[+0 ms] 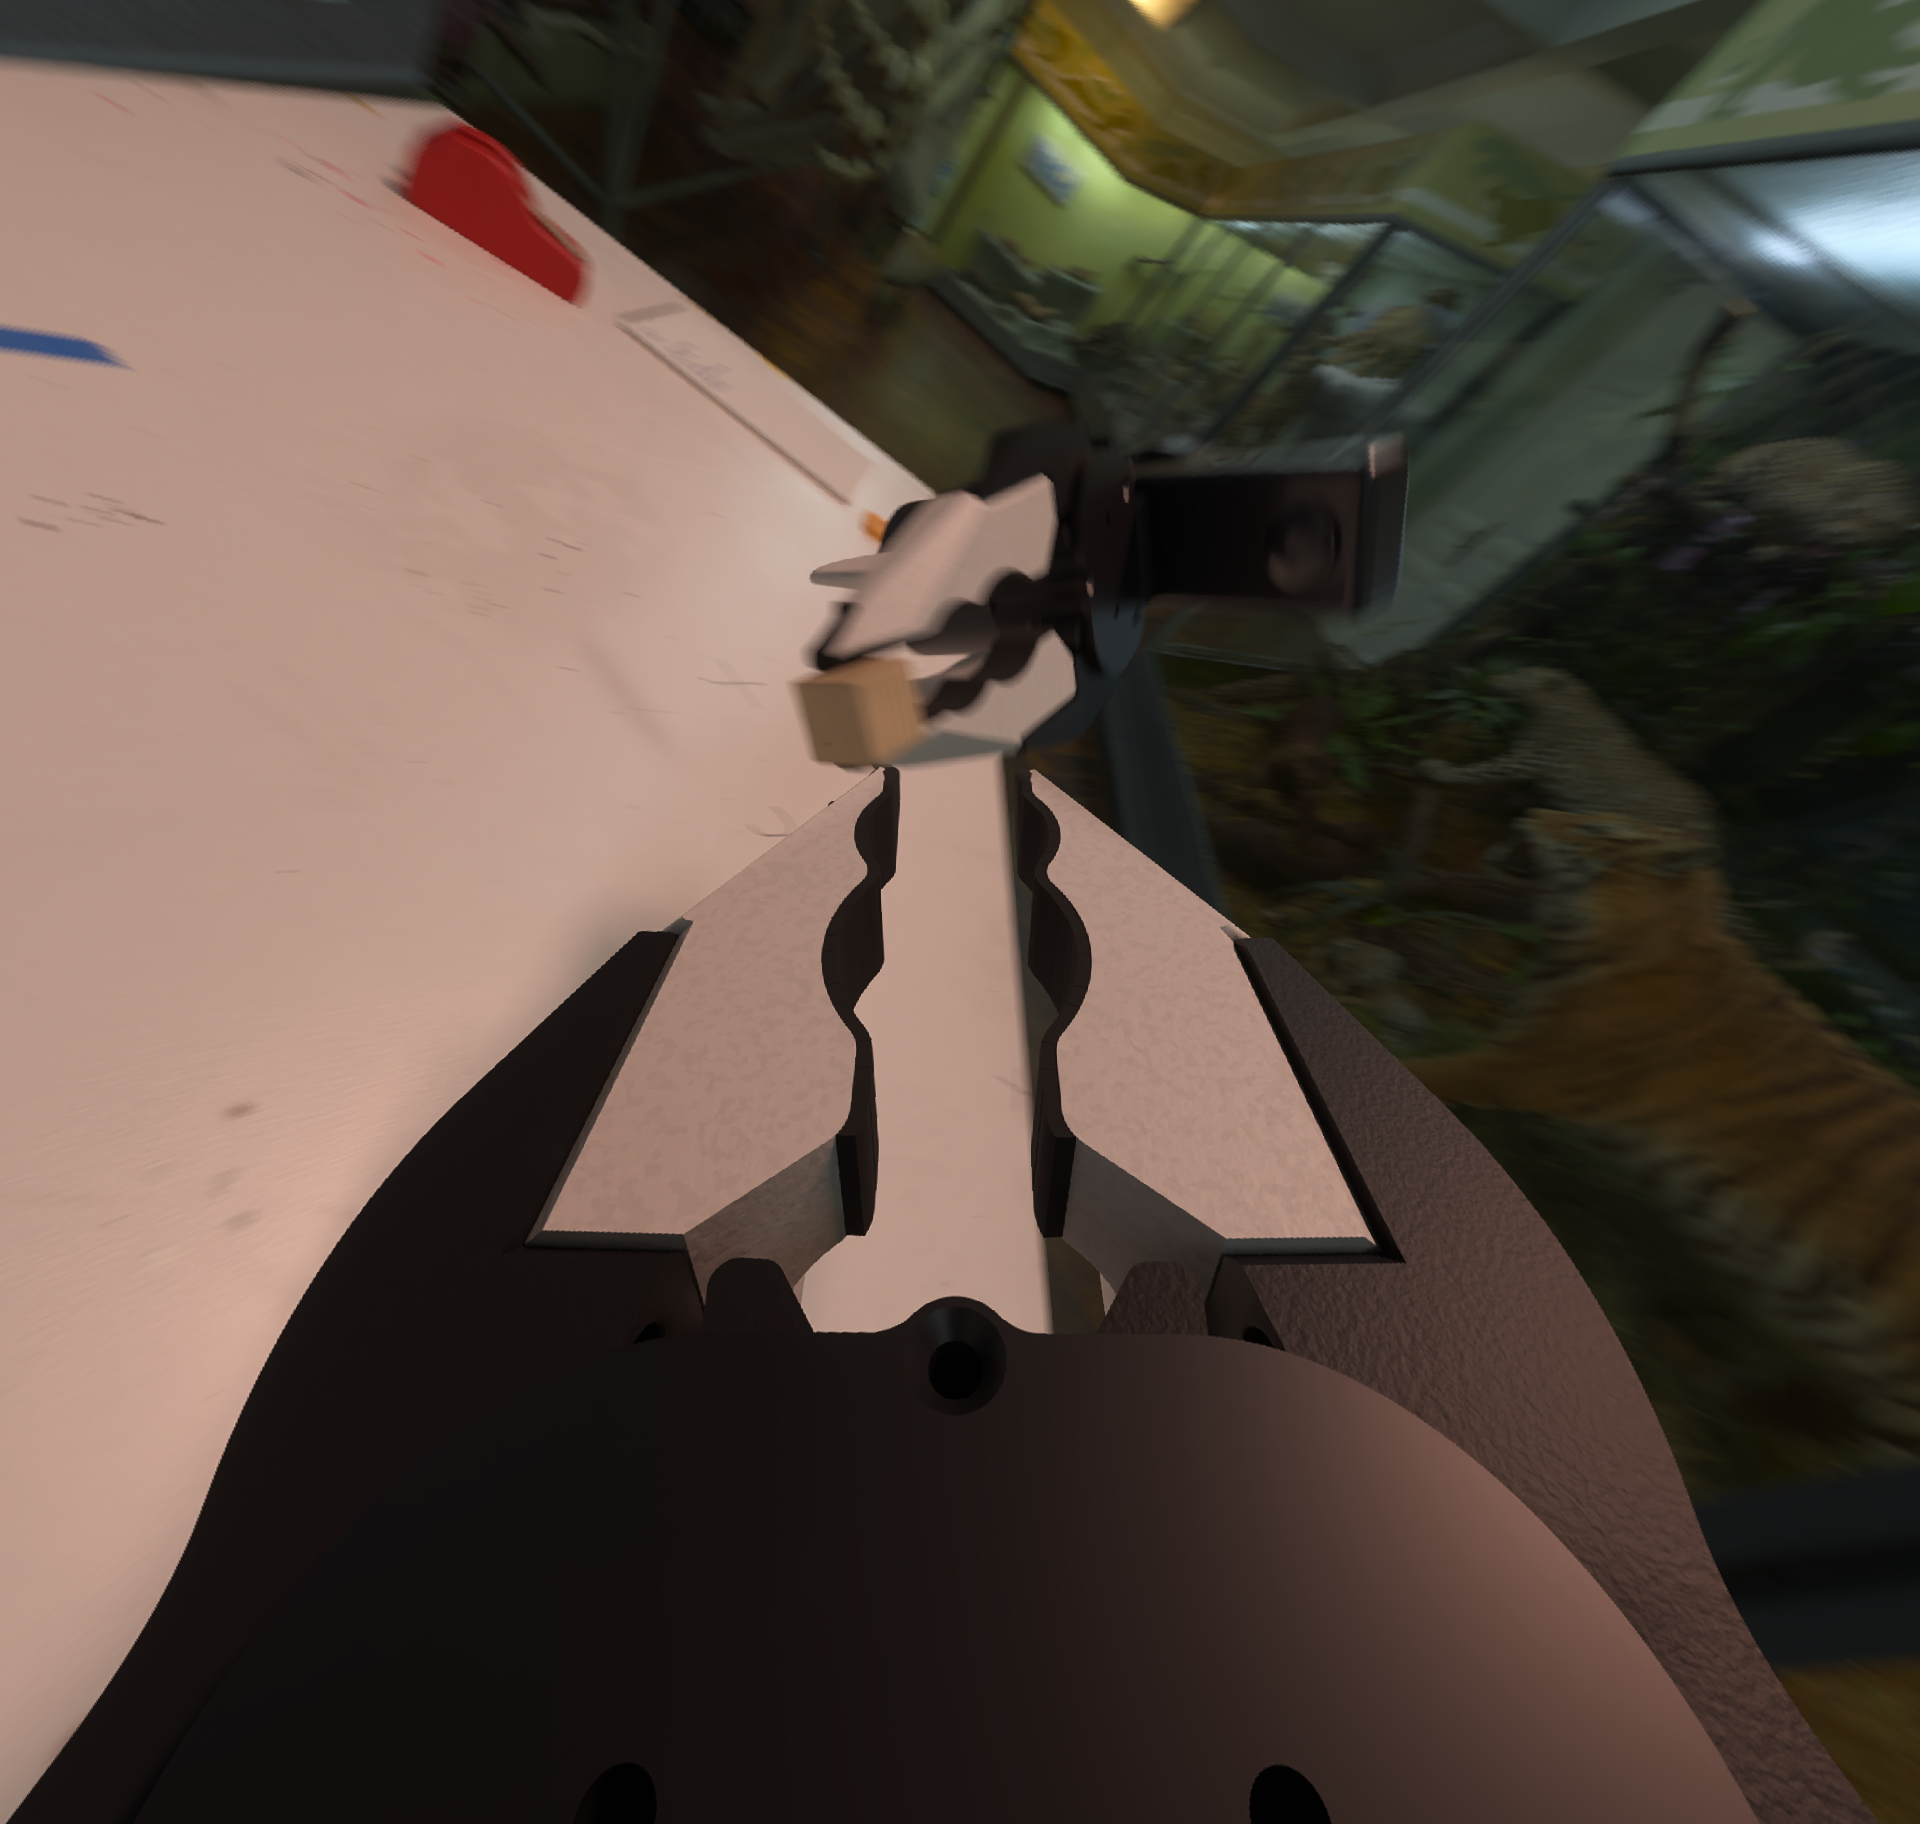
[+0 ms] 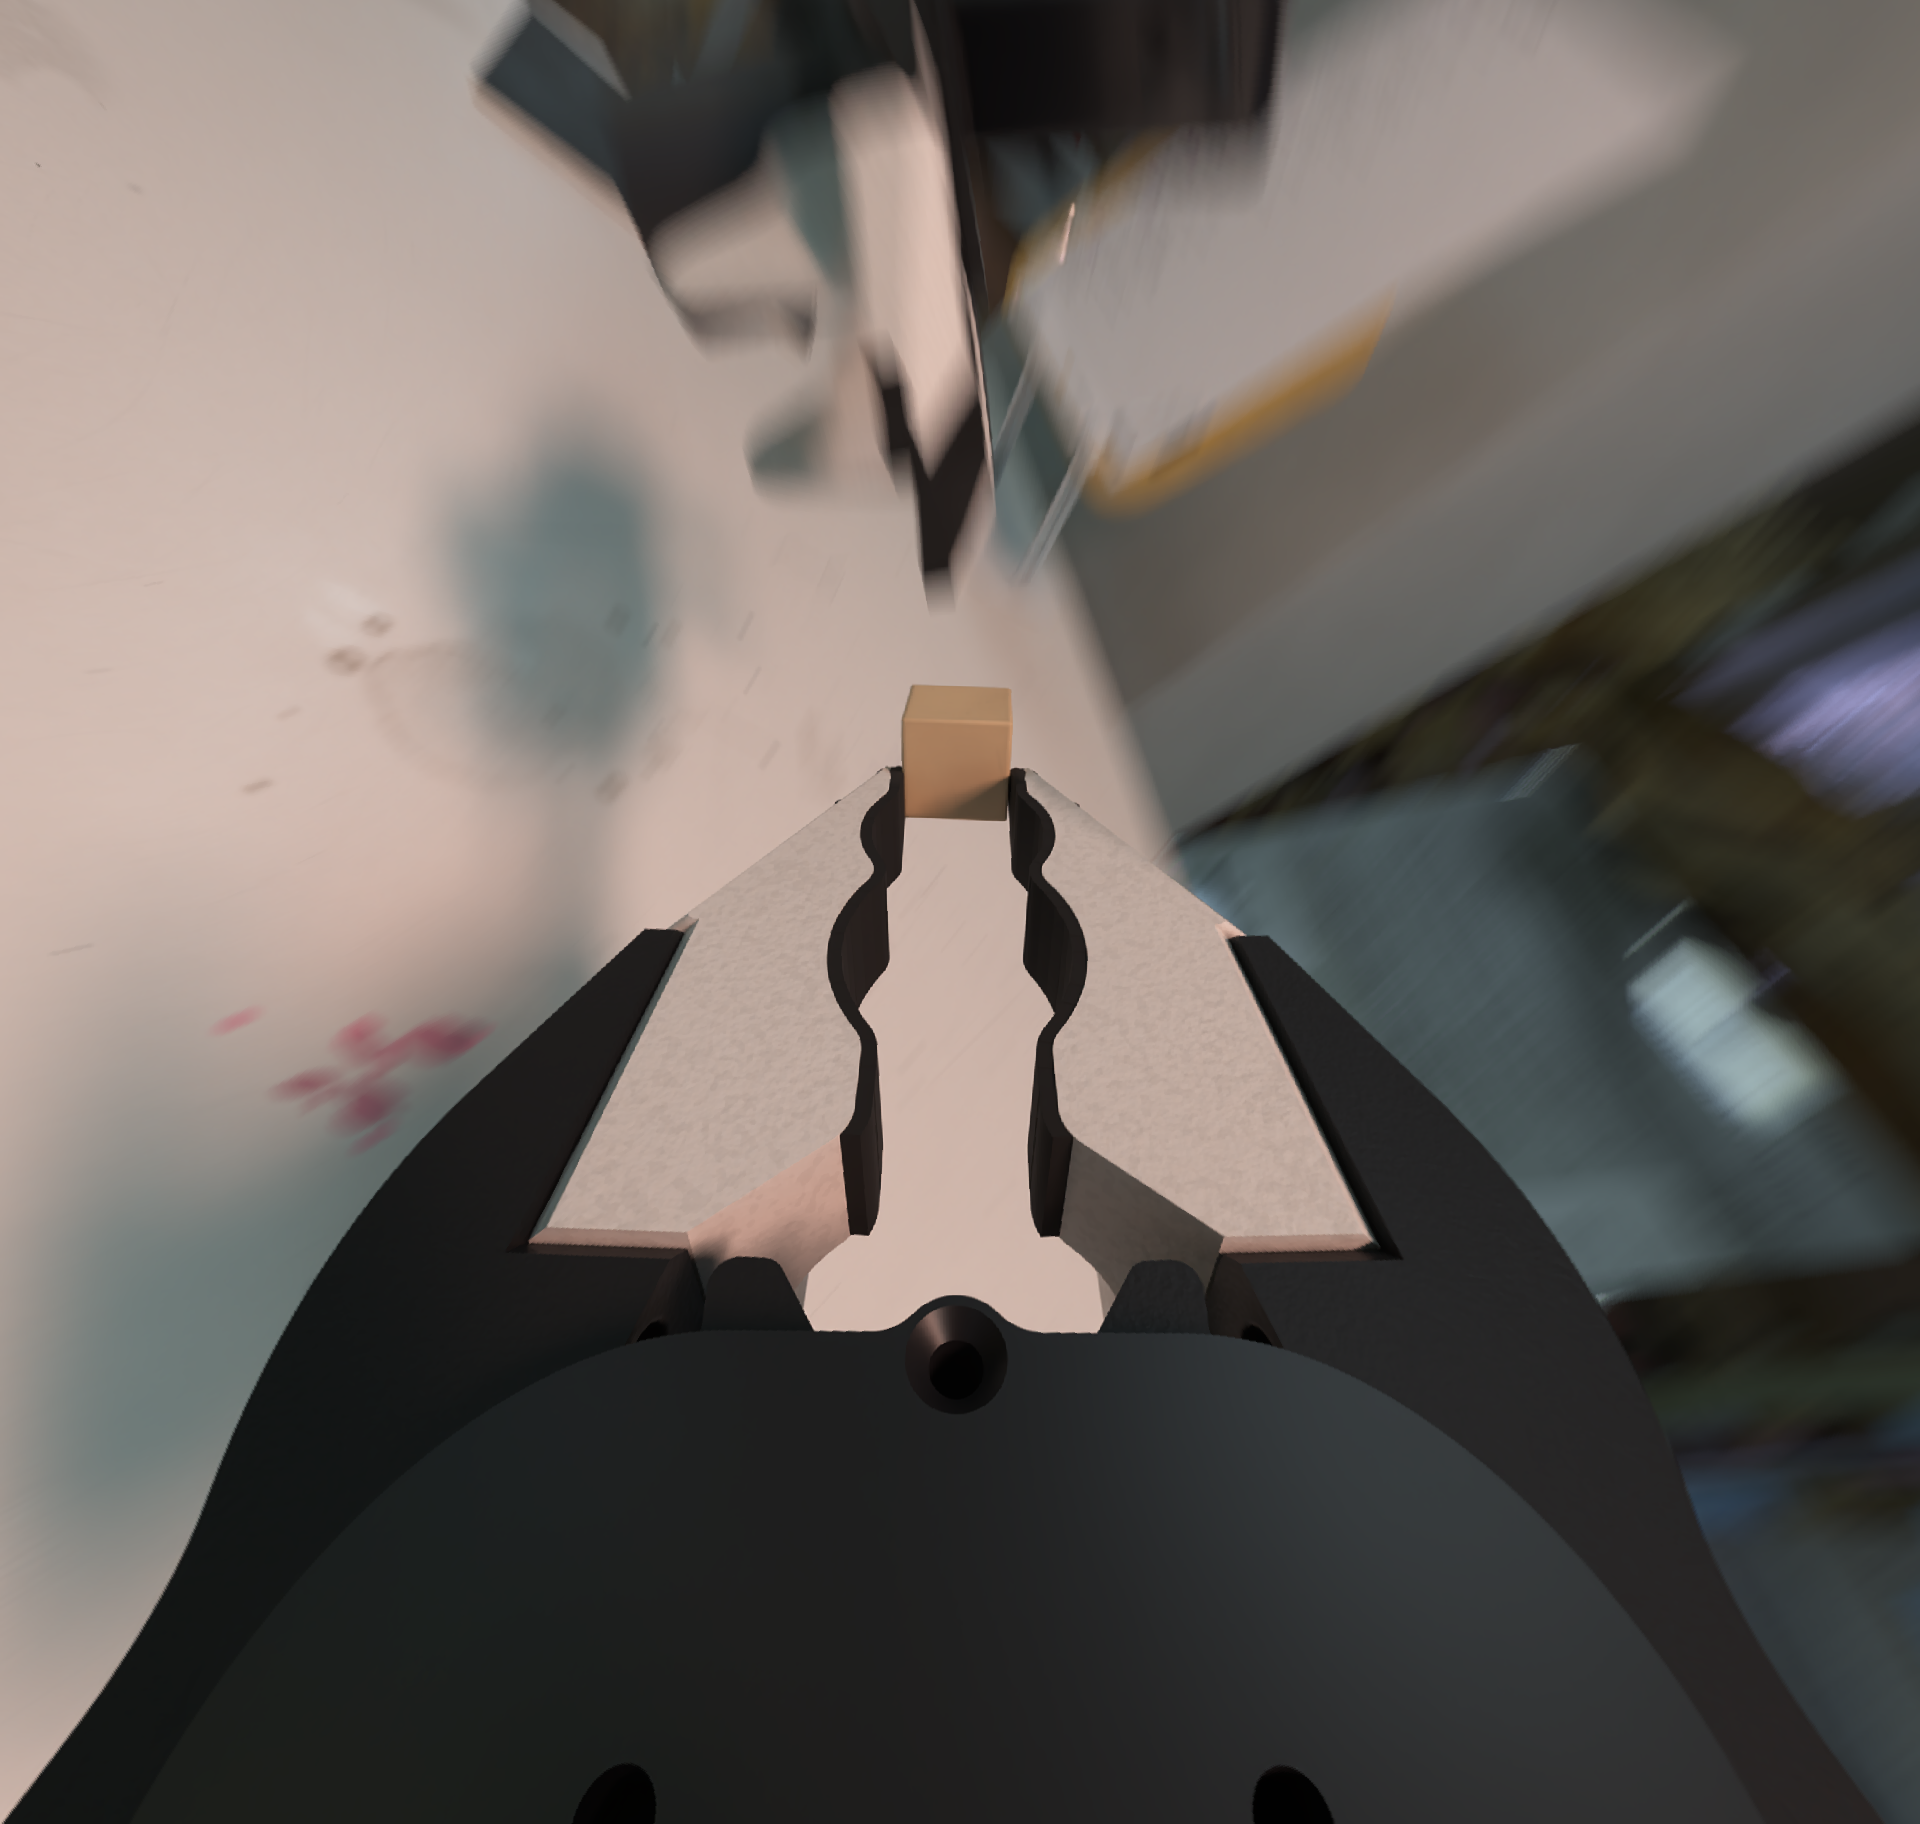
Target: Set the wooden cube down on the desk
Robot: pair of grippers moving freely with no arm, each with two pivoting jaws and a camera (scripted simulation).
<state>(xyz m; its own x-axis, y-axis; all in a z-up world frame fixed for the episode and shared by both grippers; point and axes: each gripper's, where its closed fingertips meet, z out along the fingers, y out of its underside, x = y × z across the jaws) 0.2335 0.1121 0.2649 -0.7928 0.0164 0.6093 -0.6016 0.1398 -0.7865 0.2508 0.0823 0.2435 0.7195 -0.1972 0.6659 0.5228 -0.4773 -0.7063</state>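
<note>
Your right gripper (image 2: 956, 787) is clamped on the wooden cube (image 2: 957, 766), with the two fingertips pressed against its left and right faces so that most of the pale tan block sticks out past the tips. In the left wrist view you see that same right gripper farther off, near the desk's far edge, with the cube at its tips and what looks like a gap between the cube and the desk (image 1: 312, 735); the blur keeps you from telling how close the block's underside is to the surface. Your left gripper (image 1: 951, 787) holds nothing: its fingers stand a little apart, with bare desk showing in the gap between them, and its tips point toward the cube from just short of it. Farther back on the pale pinkish desk lies a red object (image 1: 494, 211), well apart from both grippers, with a blue strip (image 1: 62, 346) at the left edge of the left wrist view and a flat white sheet (image 1: 727, 403) along the desk's edge between the red object and the right gripper
</note>
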